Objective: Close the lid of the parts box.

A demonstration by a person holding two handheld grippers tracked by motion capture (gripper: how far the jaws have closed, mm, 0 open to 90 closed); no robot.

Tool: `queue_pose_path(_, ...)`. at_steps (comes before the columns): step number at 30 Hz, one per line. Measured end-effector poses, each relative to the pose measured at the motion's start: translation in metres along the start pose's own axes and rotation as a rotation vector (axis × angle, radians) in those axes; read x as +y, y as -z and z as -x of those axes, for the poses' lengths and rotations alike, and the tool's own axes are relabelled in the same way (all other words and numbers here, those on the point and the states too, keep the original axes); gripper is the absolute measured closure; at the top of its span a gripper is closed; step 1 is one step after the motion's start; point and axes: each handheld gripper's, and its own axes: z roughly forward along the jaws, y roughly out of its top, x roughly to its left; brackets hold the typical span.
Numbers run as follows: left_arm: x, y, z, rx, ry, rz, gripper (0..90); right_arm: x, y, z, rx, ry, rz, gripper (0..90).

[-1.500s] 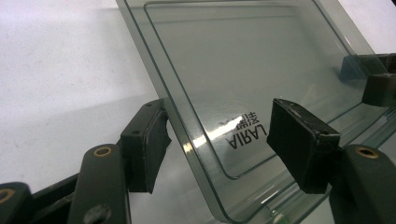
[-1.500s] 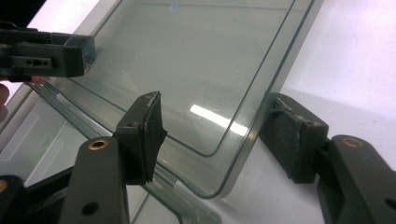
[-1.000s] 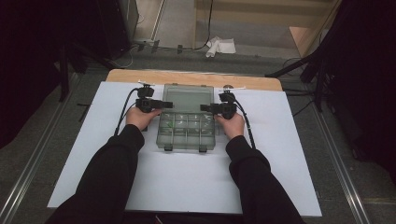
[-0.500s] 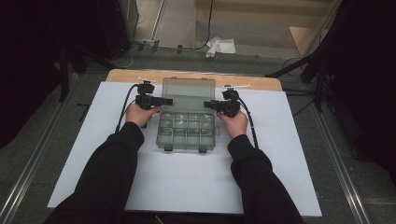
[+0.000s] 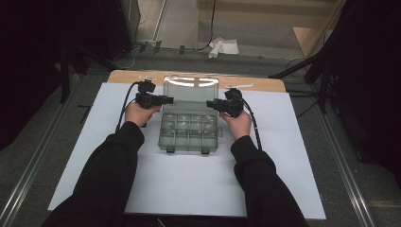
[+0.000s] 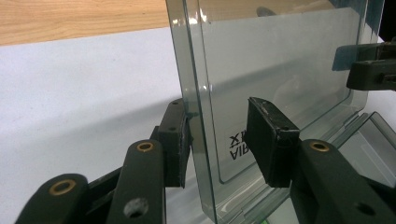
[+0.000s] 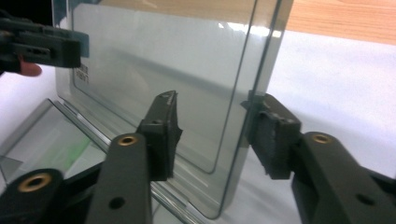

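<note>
A clear plastic compartment box [image 5: 189, 135] lies on the white board, its lid [image 5: 191, 92] standing upright at the back. My left gripper [image 5: 168, 100] straddles the lid's left edge. In the left gripper view [image 6: 217, 140] the outer pad touches the rim of the lid [image 6: 280, 60] and the inner pad stands off it; the jaws have just been closing. My right gripper [image 5: 210, 105] straddles the lid's right edge. In the right gripper view [image 7: 212, 130] one pad meets the edge of the lid [image 7: 163, 51], the other is apart; these jaws have just been opening a little.
The white board [image 5: 293, 156] covers a wooden table whose bare strip [image 5: 265, 84] runs along the back. A small green item [image 5: 174, 126] lies in one compartment. A crumpled white cloth [image 5: 224, 46] is on the floor beyond, with dark drapes on both sides.
The lid's top edge sits a little higher in the high view than a second ago. Both hands have stayed at the lid's sides.
</note>
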Motion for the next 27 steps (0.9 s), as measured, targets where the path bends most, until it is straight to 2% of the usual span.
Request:
queue_pose_path(4, 0.000, 0.002, 0.001, -0.007, -0.025, 0.002, 59.0, 0.006, 0.005, 0.000, 0.007, 0.000, 0.026, 52.5)
queue_pose_path(9, 0.001, 0.005, 0.003, -0.019, -0.033, 0.009, 58.9, 0.013, 0.013, 0.000, 0.018, 0.012, 0.042, 52.6)
queue_pose_path(18, 0.003, 0.018, 0.006, -0.045, -0.067, 0.015, 58.7, 0.016, 0.023, -0.001, 0.033, 0.013, 0.049, 68.3)
queue_pose_path(23, 0.002, 0.023, 0.007, -0.045, -0.084, 0.000, 58.7, 0.017, 0.027, -0.003, 0.045, 0.033, 0.043, 69.1)
queue_pose_path(27, 0.003, 0.027, 0.007, -0.064, -0.087, 0.017, 58.8, 0.018, 0.030, -0.007, 0.050, 0.042, 0.044, 67.6)
